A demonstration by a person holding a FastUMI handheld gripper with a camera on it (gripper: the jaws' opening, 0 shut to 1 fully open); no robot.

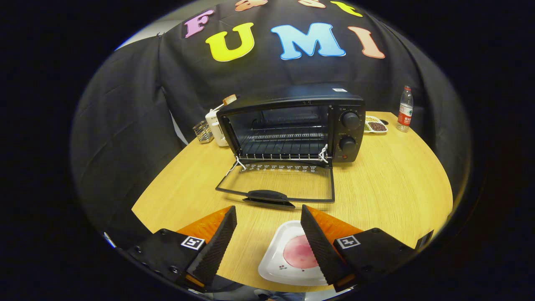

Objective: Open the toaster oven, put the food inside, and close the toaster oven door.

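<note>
Camera rides the hand-held gripper [267, 234], looking down across table [397, 184] toward toaster oven [292, 125].

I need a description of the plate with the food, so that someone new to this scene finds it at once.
Start at the black toaster oven on the wooden table, its glass door folded down flat. Nearer than the door's handle, between the open tool's fingers, lies a white plate. Unlike the divided dish beside the oven, it carries one round pink slice.
</note>
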